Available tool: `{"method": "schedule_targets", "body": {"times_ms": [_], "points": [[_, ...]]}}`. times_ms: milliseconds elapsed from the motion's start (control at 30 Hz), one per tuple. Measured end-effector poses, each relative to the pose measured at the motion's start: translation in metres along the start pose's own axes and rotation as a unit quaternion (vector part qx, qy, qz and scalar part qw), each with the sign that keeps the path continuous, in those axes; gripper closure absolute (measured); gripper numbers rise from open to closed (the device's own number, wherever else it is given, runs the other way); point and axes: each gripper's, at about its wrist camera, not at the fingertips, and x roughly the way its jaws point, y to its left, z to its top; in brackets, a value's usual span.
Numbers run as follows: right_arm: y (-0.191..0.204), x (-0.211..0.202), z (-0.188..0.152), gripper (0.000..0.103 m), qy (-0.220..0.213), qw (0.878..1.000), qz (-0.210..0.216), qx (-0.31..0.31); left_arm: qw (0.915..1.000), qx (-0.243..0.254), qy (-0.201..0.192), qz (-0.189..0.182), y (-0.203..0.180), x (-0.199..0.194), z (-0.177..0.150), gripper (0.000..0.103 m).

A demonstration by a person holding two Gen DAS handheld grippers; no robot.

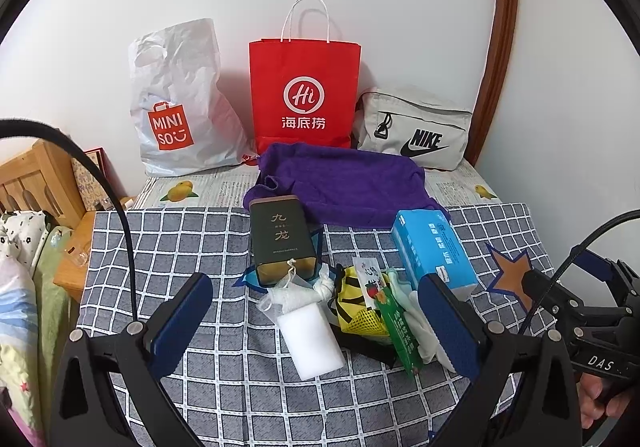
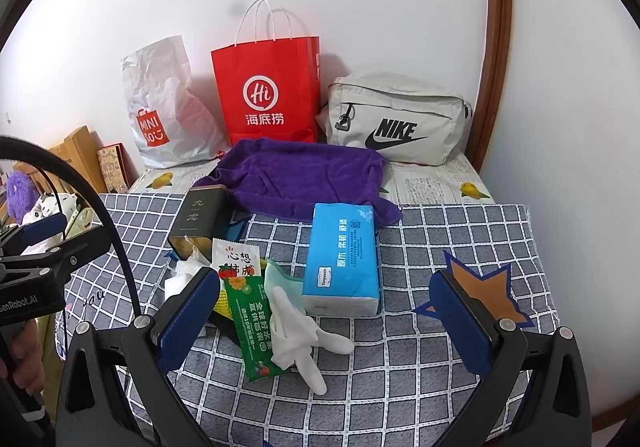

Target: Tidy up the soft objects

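Observation:
A pile of small items lies mid-table on the checked cloth (image 1: 160, 247): a white sponge block (image 1: 310, 341), a yellow mesh pouch (image 1: 360, 305), a green snack packet (image 2: 250, 331), a white glove (image 2: 298, 335), a blue tissue pack (image 2: 344, 259) and a dark tea tin (image 1: 280, 237). A purple towel (image 2: 300, 175) is spread behind them. My left gripper (image 1: 316, 323) hovers open just before the sponge and pouch. My right gripper (image 2: 328, 321) is open too, its fingers spanning the glove and tissue pack. Neither holds anything.
Against the back wall stand a white Miniso plastic bag (image 1: 180, 103), a red paper bag (image 1: 304, 91) and a grey Nike pouch (image 2: 396, 119). A wooden headboard (image 1: 36, 183) and bedding lie left of the table. A hand (image 1: 600, 399) grips the right tool.

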Motion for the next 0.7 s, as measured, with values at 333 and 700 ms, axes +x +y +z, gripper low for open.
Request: {"method": "schedule_targets", "body": {"times_ms": [333,700], "points": [[0.0006,-0.0003,0.0009,0.0,-0.001,1.0,0.001,0.0,1.0,0.0,0.0,0.0,-0.001,-0.0003,0.0007,0.0],[0.0014,-0.001,0.0006,0.0,-0.002,1.0,0.003,-0.001,0.9998,-0.001,0.0,-0.021,0.0002,0.0006,0.0015,0.0]]}}
